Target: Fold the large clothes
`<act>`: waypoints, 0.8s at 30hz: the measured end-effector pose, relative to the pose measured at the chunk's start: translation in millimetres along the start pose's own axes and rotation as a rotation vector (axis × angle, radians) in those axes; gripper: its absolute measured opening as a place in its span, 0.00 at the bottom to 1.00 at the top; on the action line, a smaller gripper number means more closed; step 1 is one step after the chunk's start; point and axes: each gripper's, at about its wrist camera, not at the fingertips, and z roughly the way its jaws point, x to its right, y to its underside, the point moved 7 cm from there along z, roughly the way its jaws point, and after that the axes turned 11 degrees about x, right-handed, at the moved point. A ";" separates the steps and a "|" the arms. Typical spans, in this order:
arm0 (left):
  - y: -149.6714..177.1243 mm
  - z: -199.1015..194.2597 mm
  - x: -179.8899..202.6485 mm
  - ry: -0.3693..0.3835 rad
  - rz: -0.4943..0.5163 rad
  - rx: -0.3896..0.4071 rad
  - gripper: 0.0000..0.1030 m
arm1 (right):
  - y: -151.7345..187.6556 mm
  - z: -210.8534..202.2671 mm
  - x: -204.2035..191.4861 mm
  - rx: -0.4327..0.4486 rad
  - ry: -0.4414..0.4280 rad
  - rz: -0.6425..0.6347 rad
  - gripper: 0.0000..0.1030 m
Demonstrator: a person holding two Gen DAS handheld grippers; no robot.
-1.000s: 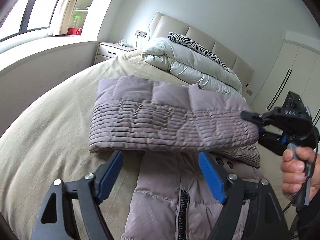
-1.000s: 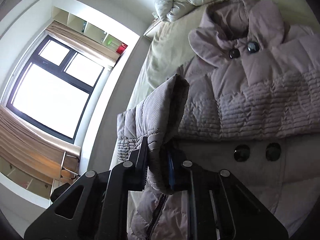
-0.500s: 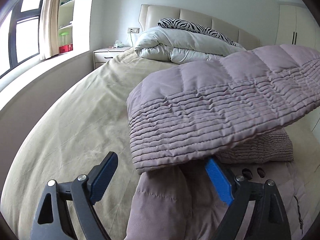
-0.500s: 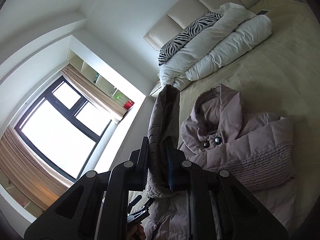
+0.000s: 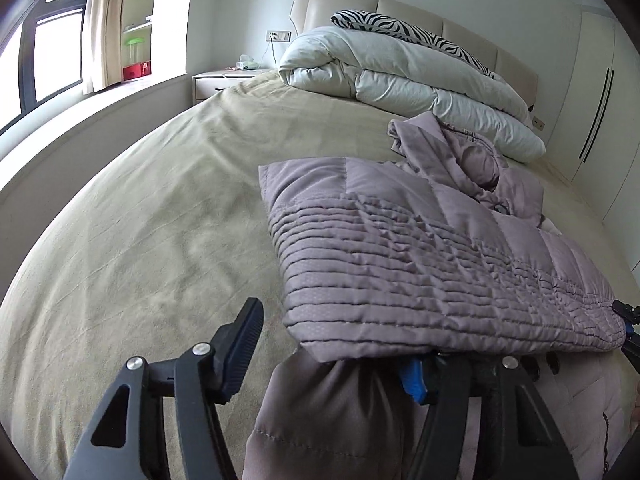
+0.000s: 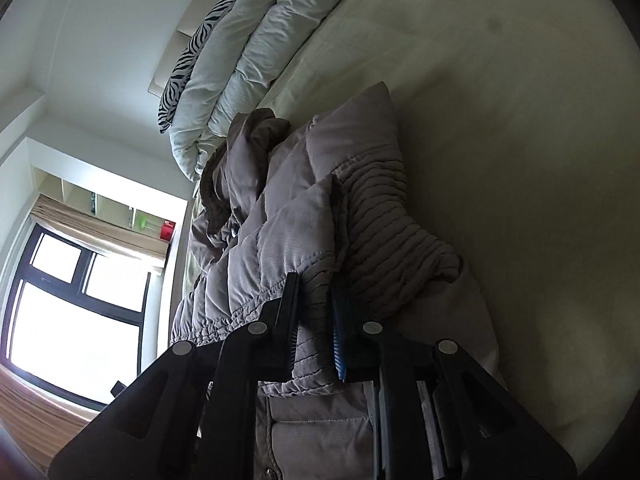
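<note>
A mauve quilted down coat (image 5: pixel 420 264) lies on the beige bed, its sleeve folded across the body, collar and hood toward the headboard. My left gripper (image 5: pixel 328 356) is open just above the coat's lower body, its right finger partly hidden under the sleeve cuff edge. My right gripper (image 6: pixel 314 320) is shut on the sleeve cuff (image 6: pixel 312 344), low over the coat (image 6: pixel 280 220). Its tip shows at the right edge of the left wrist view (image 5: pixel 628 320).
A folded white duvet (image 5: pixel 400 80) and a zebra pillow (image 5: pixel 400 28) lie at the headboard. The beige sheet (image 5: pixel 160 220) spreads left of the coat. A nightstand (image 5: pixel 224 80) and window sill stand far left, wardrobes (image 5: pixel 592 120) at right.
The right gripper has carried the sleeve across and down from its raised position onto the coat's body. The left gripper stayed open near the coat's lower part.
</note>
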 end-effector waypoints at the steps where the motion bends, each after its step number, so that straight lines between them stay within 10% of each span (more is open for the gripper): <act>1: -0.9 -3.5 -0.8 -0.006 0.001 0.014 0.61 | 1.5 0.7 3.0 0.008 -0.004 0.011 0.13; 15: -26.8 -85.1 0.1 -0.022 0.066 0.176 0.67 | -23.9 -39.0 -38.1 0.085 0.076 -0.168 0.09; 20: -91.5 -56.6 29.8 -0.018 0.206 0.230 0.71 | 0.1 -27.7 -96.4 0.060 -0.014 -0.324 0.10; 24: -88.5 3.6 42.3 -0.051 0.321 0.087 0.70 | 26.1 4.4 -135.1 -0.013 -0.022 -0.441 0.10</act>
